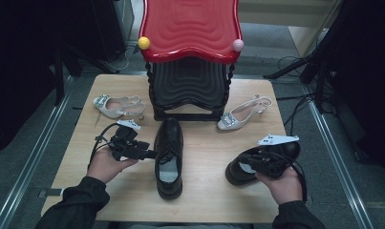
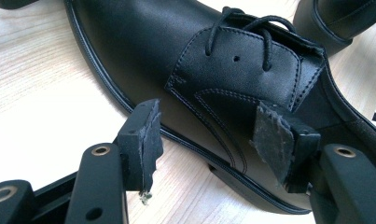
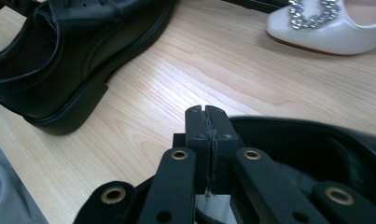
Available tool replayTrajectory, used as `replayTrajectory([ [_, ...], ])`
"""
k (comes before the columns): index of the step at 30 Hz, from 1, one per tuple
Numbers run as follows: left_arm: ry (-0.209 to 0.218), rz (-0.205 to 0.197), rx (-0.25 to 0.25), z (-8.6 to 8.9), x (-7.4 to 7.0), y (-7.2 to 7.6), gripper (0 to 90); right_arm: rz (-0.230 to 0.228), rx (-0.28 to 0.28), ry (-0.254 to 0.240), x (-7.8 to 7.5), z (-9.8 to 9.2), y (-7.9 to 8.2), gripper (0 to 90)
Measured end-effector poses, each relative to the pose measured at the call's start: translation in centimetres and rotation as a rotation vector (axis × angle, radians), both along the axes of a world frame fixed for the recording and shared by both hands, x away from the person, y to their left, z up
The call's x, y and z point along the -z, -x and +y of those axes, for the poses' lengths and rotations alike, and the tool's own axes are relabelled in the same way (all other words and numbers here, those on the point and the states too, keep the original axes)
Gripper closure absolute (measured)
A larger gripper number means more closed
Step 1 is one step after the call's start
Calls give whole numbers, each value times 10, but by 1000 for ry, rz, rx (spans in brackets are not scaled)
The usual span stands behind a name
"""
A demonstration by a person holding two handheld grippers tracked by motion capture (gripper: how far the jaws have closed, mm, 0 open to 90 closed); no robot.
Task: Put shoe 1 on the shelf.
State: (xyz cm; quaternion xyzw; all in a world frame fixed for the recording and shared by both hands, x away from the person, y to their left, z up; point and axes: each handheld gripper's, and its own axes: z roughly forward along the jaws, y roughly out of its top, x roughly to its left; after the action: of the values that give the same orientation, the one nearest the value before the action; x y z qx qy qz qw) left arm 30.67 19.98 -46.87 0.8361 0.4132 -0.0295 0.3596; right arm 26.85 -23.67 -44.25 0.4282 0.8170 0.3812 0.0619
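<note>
A black lace-up shoe point(image 1: 168, 152) stands in the middle of the wooden table point(image 1: 204, 200), toe toward the back. My left gripper point(image 1: 149, 154) reaches its left side and is open. In the left gripper view its pads point(image 2: 143, 140) flank the shoe's side point(image 2: 143, 51) without pressing on it. A second black shoe point(image 1: 238, 175) lies at the right. My right gripper point(image 1: 251, 162) rests over its opening. In the right gripper view the jaws point(image 3: 207, 116) are shut pad to pad at that shoe's rim point(image 3: 316, 140), and I see no leather between them.
A red-topped black stool or rack point(image 1: 190, 24) stands at the table's back middle. Two pale slingback heels with jewelled buckles lie beside it, one left point(image 1: 116, 106), one right point(image 1: 240, 116). Cables trail across the floor at the right.
</note>
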Motion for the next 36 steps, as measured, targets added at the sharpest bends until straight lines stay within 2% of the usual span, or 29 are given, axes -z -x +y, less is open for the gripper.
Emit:
replayTrajectory([
  [3,-2,-5,-1,0,0,1,419,1,15,4,0,-6,3,900],
  [8,-8,-11,2,0,0,1,419,32,14,28,9,-7,2,900],
  [22,-14,-15,-1,-2,1,3,416,103,-33,76,26,10,-12,900],
  [28,-16,-10,-1,-2,3,4,415,115,-37,61,26,15,-14,900],
  [36,-15,-14,-5,0,3,7,408,122,-73,20,29,30,-15,900],
])
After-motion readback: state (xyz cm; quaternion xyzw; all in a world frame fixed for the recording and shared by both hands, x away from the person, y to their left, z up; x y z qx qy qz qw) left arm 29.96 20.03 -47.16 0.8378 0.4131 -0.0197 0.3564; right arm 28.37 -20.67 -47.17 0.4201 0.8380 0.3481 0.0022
